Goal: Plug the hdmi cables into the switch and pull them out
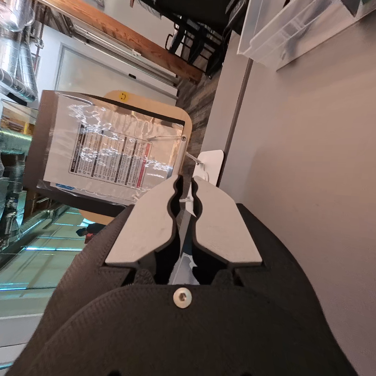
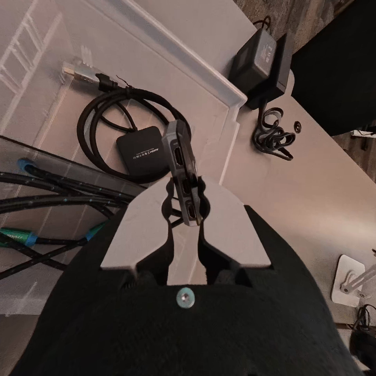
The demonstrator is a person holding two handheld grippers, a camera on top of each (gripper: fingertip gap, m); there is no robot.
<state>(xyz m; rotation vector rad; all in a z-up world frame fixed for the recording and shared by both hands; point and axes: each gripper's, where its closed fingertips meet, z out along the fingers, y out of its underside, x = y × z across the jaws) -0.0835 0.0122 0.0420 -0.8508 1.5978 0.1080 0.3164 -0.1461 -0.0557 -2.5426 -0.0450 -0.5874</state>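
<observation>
My right gripper point(image 2: 186, 183) is shut on a grey HDMI switch point(image 2: 180, 154), held edge-on with three empty ports facing the camera, above a clear bin point(image 2: 203, 67). In the bin lie a black square adapter box point(image 2: 142, 150), a coiled black cable point(image 2: 91, 122) and its silver plug point(image 2: 81, 71). Black braided HDMI cables point(image 2: 61, 195) with green and blue plug ends point(image 2: 14, 234) lie at the left. My left gripper point(image 1: 186, 181) is empty, its fingers nearly together with a narrow gap, tilted sideways over the white table point(image 1: 305, 183). No cable or switch shows in the left wrist view.
A black power brick point(image 2: 262, 61) and a bundled black cord point(image 2: 272, 136) lie on the table right of the bin. A white stand base point(image 2: 345, 280) sits at the right edge. In the left wrist view a plastic-covered sign board point(image 1: 114, 146), a white stand base point(image 1: 211, 164) and clear bins point(image 1: 295, 34) show.
</observation>
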